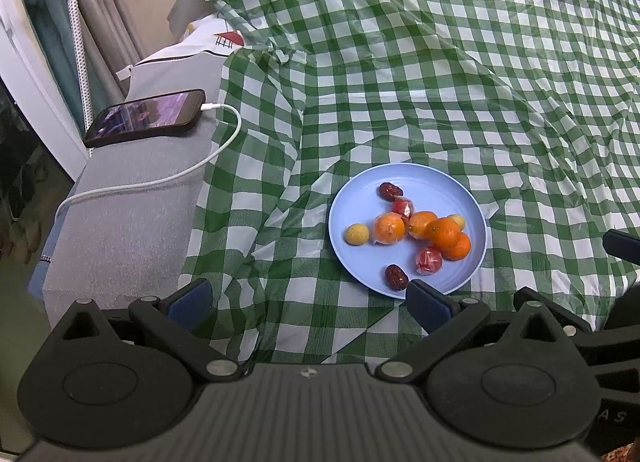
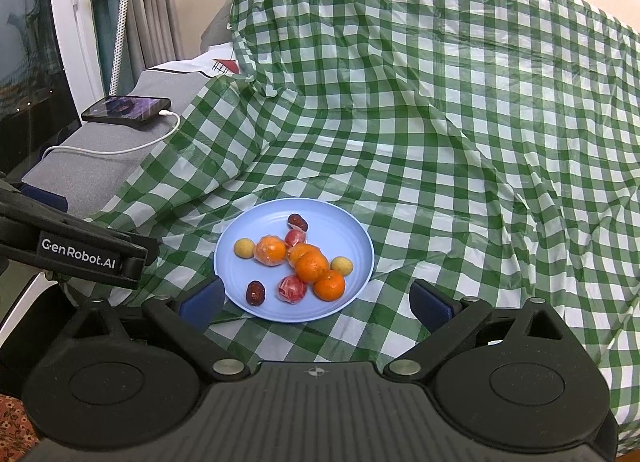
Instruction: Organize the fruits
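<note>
A light blue plate [image 1: 448,190] [image 2: 344,230] lies on the green checked cloth and holds several fruits: oranges [image 1: 444,232] [image 2: 312,267], one wrapped in film [image 1: 389,228], two dark red dates [image 1: 396,276] [image 2: 254,293], two red wrapped fruits [image 1: 429,261] [image 2: 292,289] and two small yellow fruits [image 1: 357,233] [image 2: 243,247]. My left gripper [image 1: 310,298] is open and empty, near the plate's front left. My right gripper [image 2: 318,300] is open and empty, its fingers straddling the plate's near rim. The left gripper's body [image 2: 80,254] shows in the right wrist view.
A phone [image 1: 146,118] [image 2: 126,109] on a white charging cable [image 1: 160,178] lies on a grey cushioned surface [image 1: 120,230] to the left. The checked cloth [image 1: 440,62] rises in wrinkled folds behind the plate. Curtains and a window frame stand at far left.
</note>
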{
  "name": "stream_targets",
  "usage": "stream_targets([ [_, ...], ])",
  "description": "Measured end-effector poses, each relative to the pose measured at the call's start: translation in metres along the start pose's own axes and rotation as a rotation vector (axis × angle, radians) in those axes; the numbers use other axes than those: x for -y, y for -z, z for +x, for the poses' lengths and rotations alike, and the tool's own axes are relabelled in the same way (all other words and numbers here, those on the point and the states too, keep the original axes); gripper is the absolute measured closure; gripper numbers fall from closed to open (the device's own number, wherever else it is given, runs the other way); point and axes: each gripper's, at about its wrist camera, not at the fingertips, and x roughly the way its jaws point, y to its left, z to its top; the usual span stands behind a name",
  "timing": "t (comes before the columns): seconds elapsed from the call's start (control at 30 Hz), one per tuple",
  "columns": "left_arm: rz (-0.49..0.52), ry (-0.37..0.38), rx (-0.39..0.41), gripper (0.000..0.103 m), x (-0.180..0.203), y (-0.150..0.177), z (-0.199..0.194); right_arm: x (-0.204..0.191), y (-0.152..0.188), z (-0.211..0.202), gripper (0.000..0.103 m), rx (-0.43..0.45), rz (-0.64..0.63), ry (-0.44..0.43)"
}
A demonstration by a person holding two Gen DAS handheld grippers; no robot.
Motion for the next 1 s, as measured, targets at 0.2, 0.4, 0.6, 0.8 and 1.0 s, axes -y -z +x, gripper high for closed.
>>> stream_targets([
  [0.2, 0.003, -0.002, -0.003, 0.000, -0.0009, 0.0002, 0.0011, -0.0006, 0.0002, 0.0001, 0.004, 0.000, 0.001, 0.001],
  [0.4, 0.007, -0.002, -0.002, 0.000, -0.0018, 0.0002, 0.0016, -0.0010, 0.0003, 0.0002, 0.004, 0.000, 0.001, 0.001],
  [0.6, 0.007, -0.007, -0.006, 0.000, -0.0019, 0.0003, 0.0024, -0.0020, 0.0001, 0.0004, 0.004, 0.000, 0.002, 0.003],
  [0.8, 0.009, -0.009, -0.006, 0.000, -0.0018, 0.0000, 0.0025, -0.0026, 0.0001, 0.0004, 0.003, 0.001, 0.000, 0.003],
  [1.0, 0.007, -0.011, -0.007, 0.000, -0.0018, -0.0005, 0.0026, -0.0028, 0.0001, 0.0004, 0.002, 0.000, 0.000, 0.004],
])
